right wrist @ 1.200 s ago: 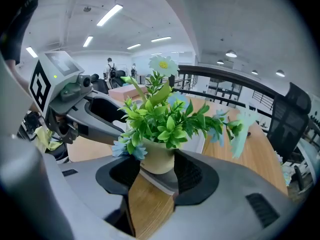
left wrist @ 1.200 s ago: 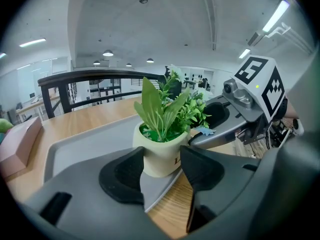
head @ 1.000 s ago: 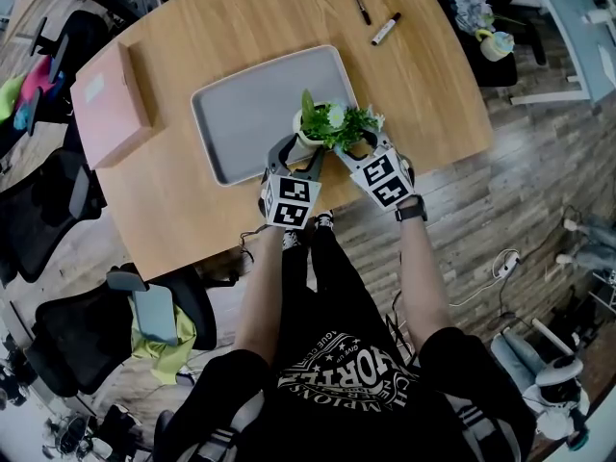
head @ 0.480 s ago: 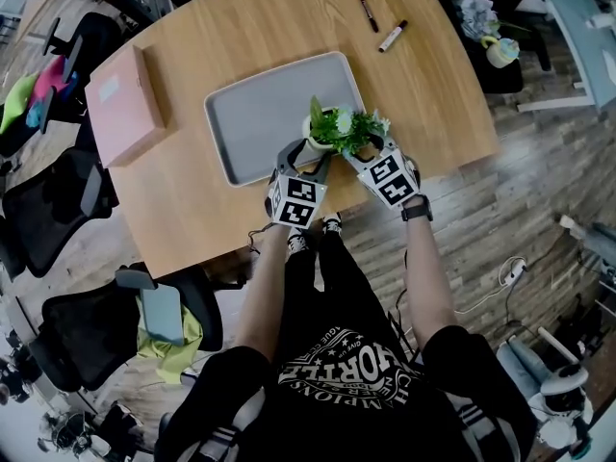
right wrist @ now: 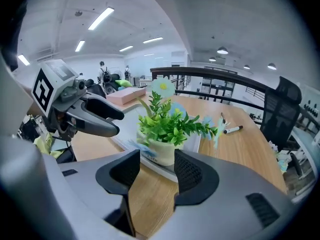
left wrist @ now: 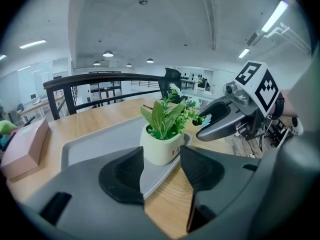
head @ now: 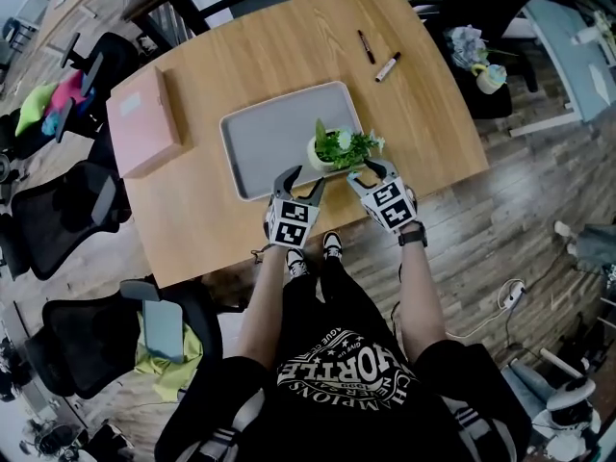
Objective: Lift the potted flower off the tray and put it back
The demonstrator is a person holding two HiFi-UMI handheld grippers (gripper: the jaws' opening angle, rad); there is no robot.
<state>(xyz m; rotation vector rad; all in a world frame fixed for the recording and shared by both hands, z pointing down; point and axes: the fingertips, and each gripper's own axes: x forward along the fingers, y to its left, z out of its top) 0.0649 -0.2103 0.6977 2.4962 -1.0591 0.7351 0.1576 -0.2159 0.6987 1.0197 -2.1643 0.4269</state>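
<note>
The potted flower point(head: 330, 149), green leaves in a small white pot, stands upright in the near right corner of the grey tray point(head: 274, 138). My left gripper point(head: 303, 177) is open just short of the pot, over the table's front edge. My right gripper point(head: 372, 168) is open at the pot's right front, close to the leaves. In the left gripper view the pot point(left wrist: 160, 148) stands just beyond the parted jaws point(left wrist: 162, 171), with the right gripper point(left wrist: 220, 121) beside it. The right gripper view shows the pot point(right wrist: 161, 152) just beyond its own open jaws point(right wrist: 156, 170).
A pink box point(head: 144, 121) lies on the table left of the tray. A black pen point(head: 367, 46) and a white marker point(head: 387, 66) lie at the far right. Office chairs point(head: 67, 210) crowd the table's left side. The table's front edge point(head: 241, 258) is near my grippers.
Both grippers have drawn back toward the person, from flanking the pot to just short of it. The pot still stands in the tray's corner.
</note>
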